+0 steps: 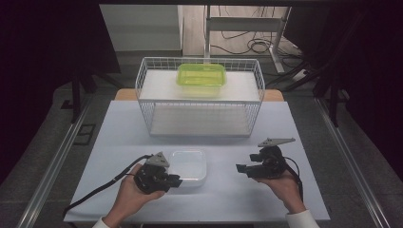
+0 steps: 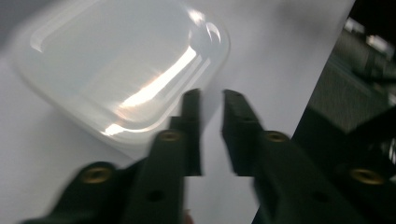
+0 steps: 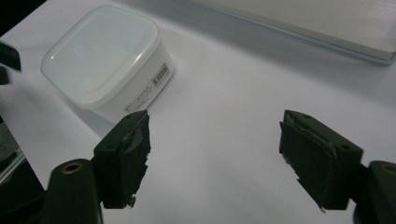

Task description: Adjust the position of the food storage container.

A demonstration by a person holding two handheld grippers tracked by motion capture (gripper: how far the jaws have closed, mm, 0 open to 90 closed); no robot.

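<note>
A white lidded box (image 1: 189,165) sits lid up on the desk (image 1: 228,190), near its front edge, left of middle. It is nearly square with rounded corners, so it has no clear long axis; its sides run square with the desk edge. The left hand-held gripper (image 1: 177,181) hovers at the box's front left corner, jaws a narrow gap apart with nothing between them. The right hand-held gripper (image 1: 240,168) points at the box from the right, well apart, jaws wide and empty
</note>
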